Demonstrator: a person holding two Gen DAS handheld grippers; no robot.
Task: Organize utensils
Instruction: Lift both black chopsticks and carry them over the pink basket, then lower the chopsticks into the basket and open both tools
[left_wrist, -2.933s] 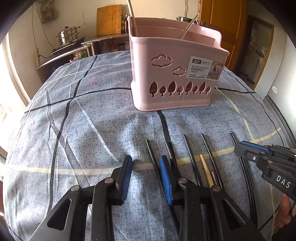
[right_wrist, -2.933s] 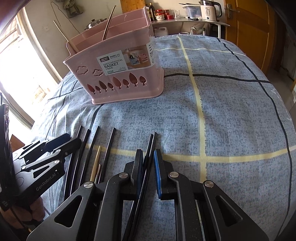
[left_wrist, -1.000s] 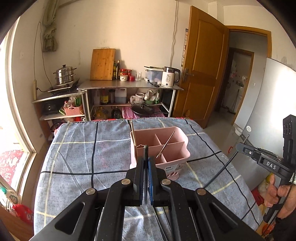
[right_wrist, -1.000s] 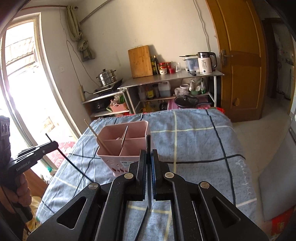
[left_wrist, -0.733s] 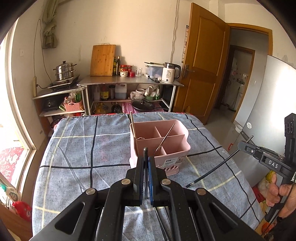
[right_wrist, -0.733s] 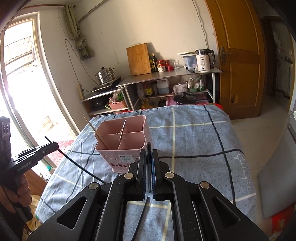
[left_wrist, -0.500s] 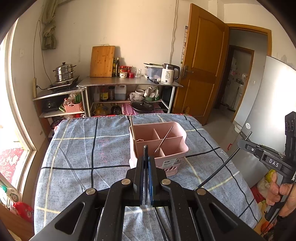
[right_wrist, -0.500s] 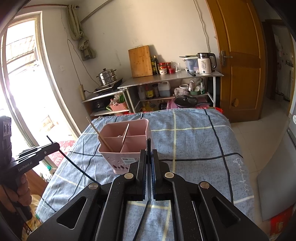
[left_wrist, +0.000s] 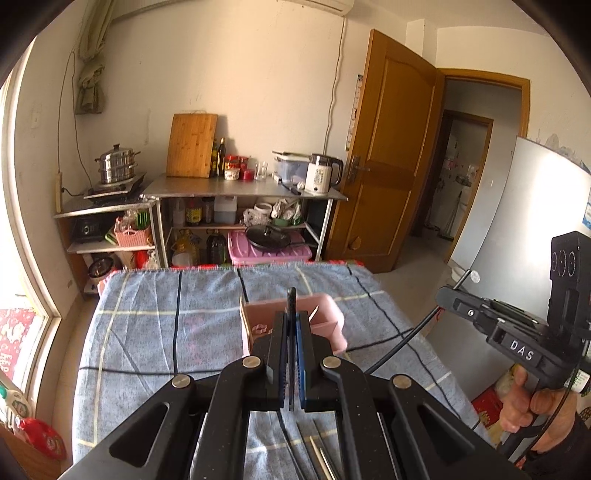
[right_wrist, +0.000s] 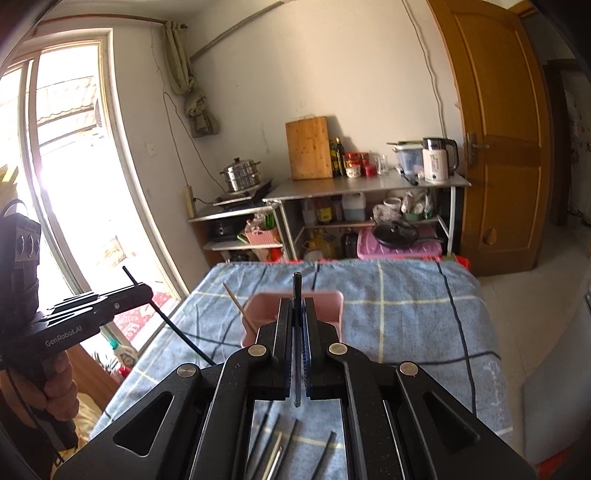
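My left gripper (left_wrist: 291, 317) is shut on a black chopstick (left_wrist: 291, 299) that stands up between its pads, held high above the table. My right gripper (right_wrist: 297, 306) is likewise shut on a black chopstick (right_wrist: 296, 286). The pink divided utensil basket (left_wrist: 325, 308) stands on the blue checked tablecloth just beyond both grippers; it also shows in the right wrist view (right_wrist: 264, 304) with a wooden chopstick (right_wrist: 238, 308) leaning out of it. Each gripper shows in the other's view, the right gripper (left_wrist: 448, 295) with its long chopstick (left_wrist: 402, 347) slanting down, the left gripper (right_wrist: 142, 291) likewise.
Several chopsticks (right_wrist: 286, 443) lie on the cloth below the grippers, also seen in the left wrist view (left_wrist: 317, 454). A metal shelf (left_wrist: 243, 188) with kettle, cutting board and pots stands behind the table. A wooden door (left_wrist: 391, 147) is at right, a window (right_wrist: 66, 177) at left.
Both grippers closed on black chopsticks from the table and lifted them high. Over the last half second the basket has drawn closer under the fingertips and is partly hidden behind them.
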